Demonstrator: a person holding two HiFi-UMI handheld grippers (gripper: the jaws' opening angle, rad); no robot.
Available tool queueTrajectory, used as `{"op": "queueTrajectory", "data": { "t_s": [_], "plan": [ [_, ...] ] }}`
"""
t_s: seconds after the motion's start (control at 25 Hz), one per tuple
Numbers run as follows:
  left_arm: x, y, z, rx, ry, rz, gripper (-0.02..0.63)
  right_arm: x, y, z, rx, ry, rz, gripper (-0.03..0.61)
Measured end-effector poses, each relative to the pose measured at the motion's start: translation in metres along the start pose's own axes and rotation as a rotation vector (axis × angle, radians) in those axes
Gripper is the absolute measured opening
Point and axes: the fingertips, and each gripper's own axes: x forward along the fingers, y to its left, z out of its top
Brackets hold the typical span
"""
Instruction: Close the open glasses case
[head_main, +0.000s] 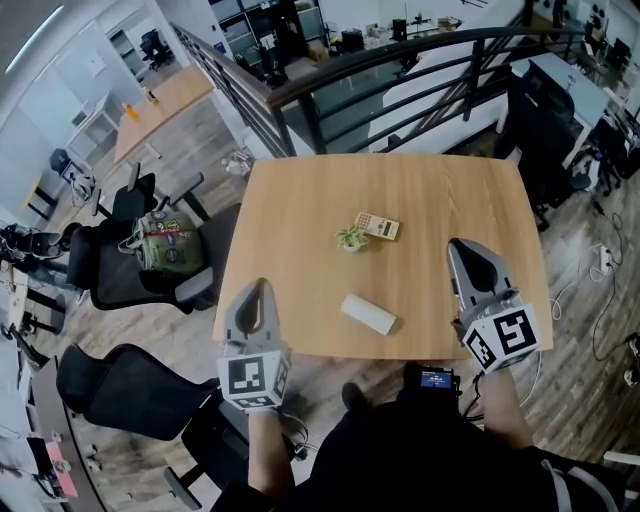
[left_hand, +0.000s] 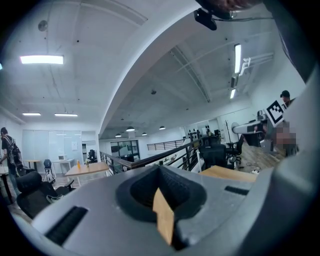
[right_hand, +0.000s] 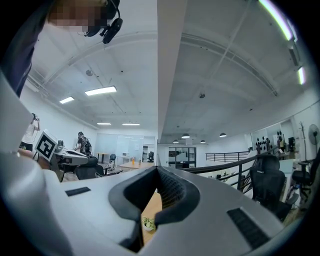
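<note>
Glasses case, white and seemingly already shut, lies near the front edge of the wooden table, between the two grippers. Left gripper and right gripper are both clenched, empty, touching nothing.

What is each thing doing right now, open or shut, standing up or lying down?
glasses case: lying flat, looks shut.
left gripper: jaws together, holding nothing.
right gripper: jaws together, holding nothing.
potted plant: standing upright.
calculator: lying flat, face up, next to the potted plant.
</note>
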Motion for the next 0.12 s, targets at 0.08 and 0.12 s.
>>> {"op": "queueTrajectory", "data": {
  "t_s": [0.08,0.12],
  "plan": [
    [-0.0007,0.0013,-0.0009,-0.004,0.001,0.005,0.0,-0.0001,0.0027,0.0003,0.003,-0.007,0.004,0.012],
    [-0.001,0.0021,-0.0014,-0.007,0.002,0.008,0.0,0.0,0.004,0.0006,0.003,-0.011,0.007,0.012]
  ]
}}
